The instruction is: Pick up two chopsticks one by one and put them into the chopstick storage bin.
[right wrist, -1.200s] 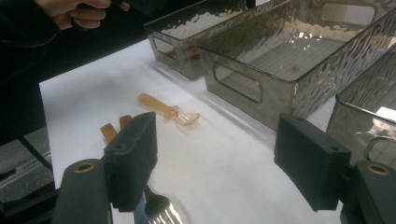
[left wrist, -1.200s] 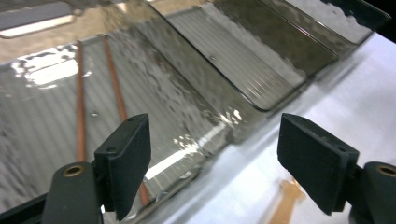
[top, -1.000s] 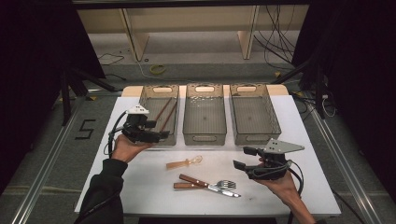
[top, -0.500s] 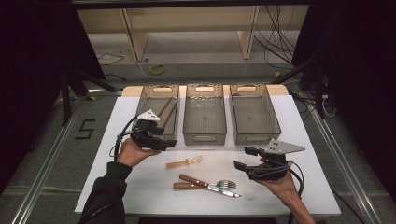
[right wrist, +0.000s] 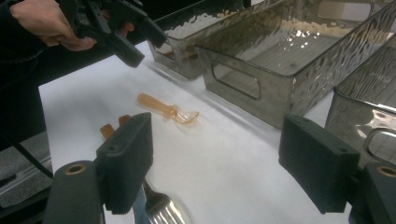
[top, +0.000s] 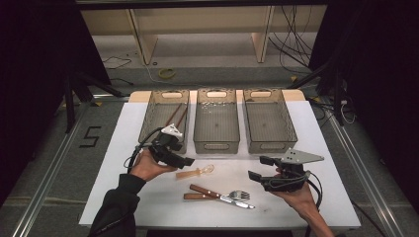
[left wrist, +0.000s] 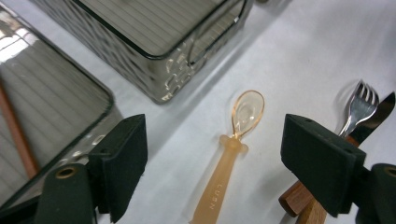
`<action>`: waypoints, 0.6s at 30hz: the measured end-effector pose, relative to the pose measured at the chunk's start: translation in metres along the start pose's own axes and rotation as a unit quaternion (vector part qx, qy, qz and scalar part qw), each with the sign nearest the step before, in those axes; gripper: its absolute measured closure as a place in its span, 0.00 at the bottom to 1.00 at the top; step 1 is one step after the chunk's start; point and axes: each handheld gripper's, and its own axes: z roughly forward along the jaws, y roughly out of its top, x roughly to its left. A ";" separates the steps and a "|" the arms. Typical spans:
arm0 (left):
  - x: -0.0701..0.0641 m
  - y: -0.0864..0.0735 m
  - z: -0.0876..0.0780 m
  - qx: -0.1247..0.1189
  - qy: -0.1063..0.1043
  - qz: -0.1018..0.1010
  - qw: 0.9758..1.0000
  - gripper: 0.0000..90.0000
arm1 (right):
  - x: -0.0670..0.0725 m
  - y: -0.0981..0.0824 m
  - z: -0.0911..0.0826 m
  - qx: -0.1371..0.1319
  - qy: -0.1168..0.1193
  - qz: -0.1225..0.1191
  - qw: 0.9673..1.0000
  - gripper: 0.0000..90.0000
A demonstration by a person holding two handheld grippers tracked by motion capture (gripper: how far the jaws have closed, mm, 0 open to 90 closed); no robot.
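The left gripper (left wrist: 215, 172), jaws apart, lines up over the amber spoon (left wrist: 231, 149) lying just before the middle bin (top: 216, 121); next it likely must lower and clamp the handle.

In the left gripper view, the amber spoon (left wrist: 231, 154) is cut by the bottom edge at its handle end. Right of the spoon, the fork (left wrist: 358, 108) and the knife (left wrist: 378, 114) are mostly hidden behind a black jaw. In the right gripper view, the fork (right wrist: 161, 210) is cut by the bottom edge, and the wooden handles (right wrist: 112, 127) beside the spoon are partly behind a jaw.
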 end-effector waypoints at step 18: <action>-0.004 -0.007 0.017 0.079 0.004 0.022 0.997 0.26 | 0.001 0.000 0.001 0.000 0.006 -0.003 1.000 0.30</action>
